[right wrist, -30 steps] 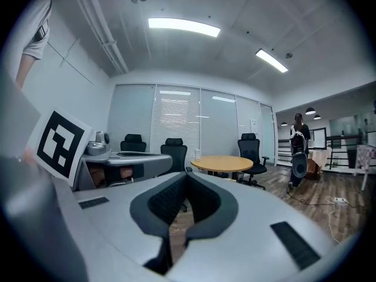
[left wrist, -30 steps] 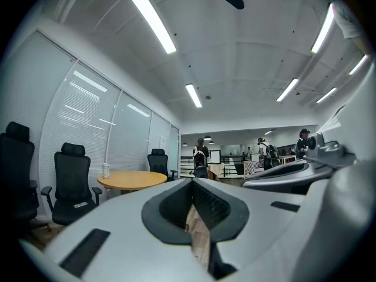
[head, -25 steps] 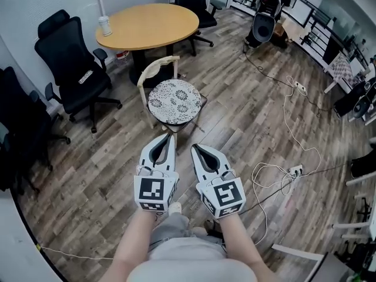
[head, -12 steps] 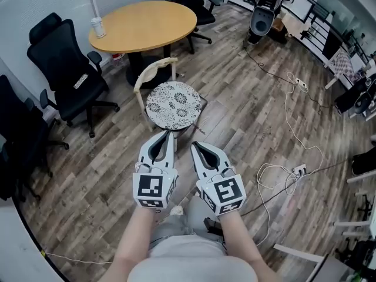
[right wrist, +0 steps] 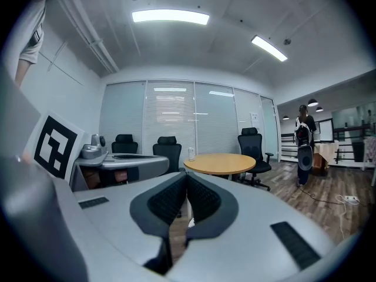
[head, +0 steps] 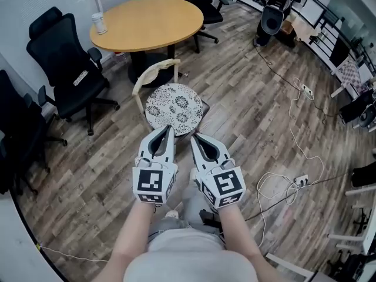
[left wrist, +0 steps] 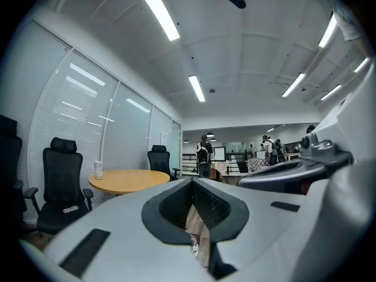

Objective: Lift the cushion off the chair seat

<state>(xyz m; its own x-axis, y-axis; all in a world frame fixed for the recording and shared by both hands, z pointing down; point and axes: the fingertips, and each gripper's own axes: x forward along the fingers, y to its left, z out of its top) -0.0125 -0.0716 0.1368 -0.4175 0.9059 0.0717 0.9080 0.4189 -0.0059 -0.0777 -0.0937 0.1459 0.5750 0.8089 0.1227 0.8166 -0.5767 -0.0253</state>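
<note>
- Cushion point(head: 174, 109): round, with a black-and-white flower pattern, lying flat with the patterned face up on the seat of a light wooden chair point(head: 154, 72). Being a disc, it has no long axis and points no particular way. The chair's curved back rises at its far-left edge, towards the desk.
- Nearest: the person's two forearms point(head: 136, 231) reach forward side by side above the wood-plank floor point(head: 247, 116).
- Left claw point(head: 168, 128): jaws closed together, nothing held. In the head view its tip overlaps the near edge of the cushion; contact cannot be judged.
- Right claw point(head: 194, 137): jaws closed together, nothing held. Its tip is just beside the near-right edge of the seat and close beside the left claw.
- Beyond the chair: a round wooden desk point(head: 147, 21) with a single cup point(head: 99, 23) upright near its left rim.
- Black office chairs point(head: 67, 63) stand left of the desk and behind it.
- Right side: loose cables point(head: 296, 128) trail across the floor to a power strip point(head: 296, 180), well apart from the chair.
</note>
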